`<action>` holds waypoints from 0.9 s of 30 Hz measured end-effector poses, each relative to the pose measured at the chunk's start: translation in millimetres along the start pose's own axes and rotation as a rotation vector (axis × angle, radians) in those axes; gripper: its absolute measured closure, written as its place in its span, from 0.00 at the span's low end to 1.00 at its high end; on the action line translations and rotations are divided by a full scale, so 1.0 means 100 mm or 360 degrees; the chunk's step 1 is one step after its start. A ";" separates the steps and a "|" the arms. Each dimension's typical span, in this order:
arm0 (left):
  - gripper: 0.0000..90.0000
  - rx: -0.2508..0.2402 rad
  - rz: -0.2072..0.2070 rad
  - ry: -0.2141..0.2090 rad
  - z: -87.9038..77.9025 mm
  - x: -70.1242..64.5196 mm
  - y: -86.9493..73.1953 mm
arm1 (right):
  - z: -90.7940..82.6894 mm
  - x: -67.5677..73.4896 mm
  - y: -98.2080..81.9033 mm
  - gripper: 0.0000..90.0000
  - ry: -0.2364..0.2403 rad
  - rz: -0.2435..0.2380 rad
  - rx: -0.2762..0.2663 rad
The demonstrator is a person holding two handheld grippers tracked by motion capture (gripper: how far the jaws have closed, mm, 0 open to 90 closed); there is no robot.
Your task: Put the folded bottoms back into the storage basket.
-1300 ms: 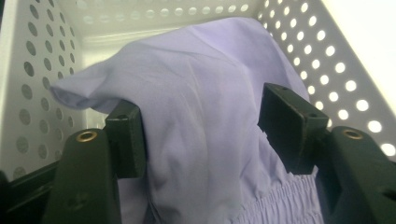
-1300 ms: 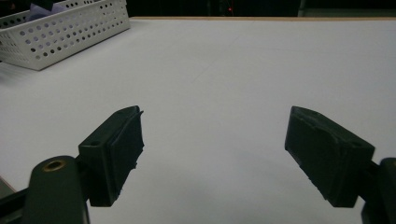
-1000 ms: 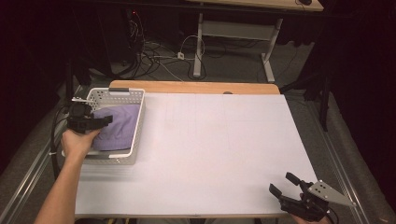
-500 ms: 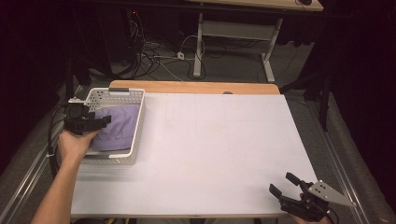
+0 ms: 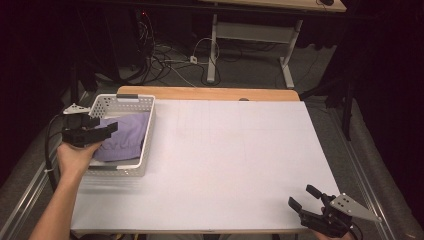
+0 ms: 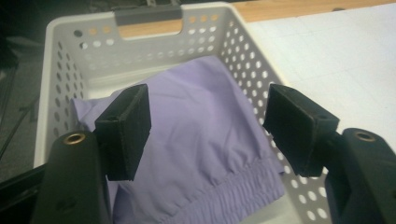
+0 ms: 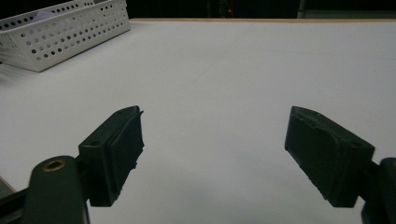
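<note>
Left gripper view | left tongs (image 6: 205,126) just opening, empty, above lilac garment (image 6: 196,140) in basket (image 6: 60,60) | right tongs (image 7: 224,154) open, idle | risk: pads snag cloth.

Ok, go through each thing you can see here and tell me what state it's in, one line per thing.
Purple garment: folded, lying inside the basket, not gripped.
White basket: upright at the table's left edge, holding the garment.
Left tool: jaws just been opening, nothing between them, hovering above the garment.
Right tool: open, empty, over bare table near the front right corner.
White table: bare apart from the basket.
</note>
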State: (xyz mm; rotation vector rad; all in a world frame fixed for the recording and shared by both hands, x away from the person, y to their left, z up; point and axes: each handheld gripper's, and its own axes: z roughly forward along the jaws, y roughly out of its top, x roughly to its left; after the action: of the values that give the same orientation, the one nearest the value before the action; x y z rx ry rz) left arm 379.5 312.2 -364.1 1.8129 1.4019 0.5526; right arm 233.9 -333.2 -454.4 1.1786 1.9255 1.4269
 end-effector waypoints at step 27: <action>0.34 -0.0122 0.0120 -0.0133 -0.30 -0.30 -0.10 | -0.02 -0.01 0.00 0.23 -0.0003 0.0010 -0.0023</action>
State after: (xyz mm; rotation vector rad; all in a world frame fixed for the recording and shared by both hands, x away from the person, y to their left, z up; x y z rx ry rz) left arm 342.0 293.8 -350.4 1.8125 1.2447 0.5552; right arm 233.3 -335.0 -454.1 1.1797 1.9085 1.4400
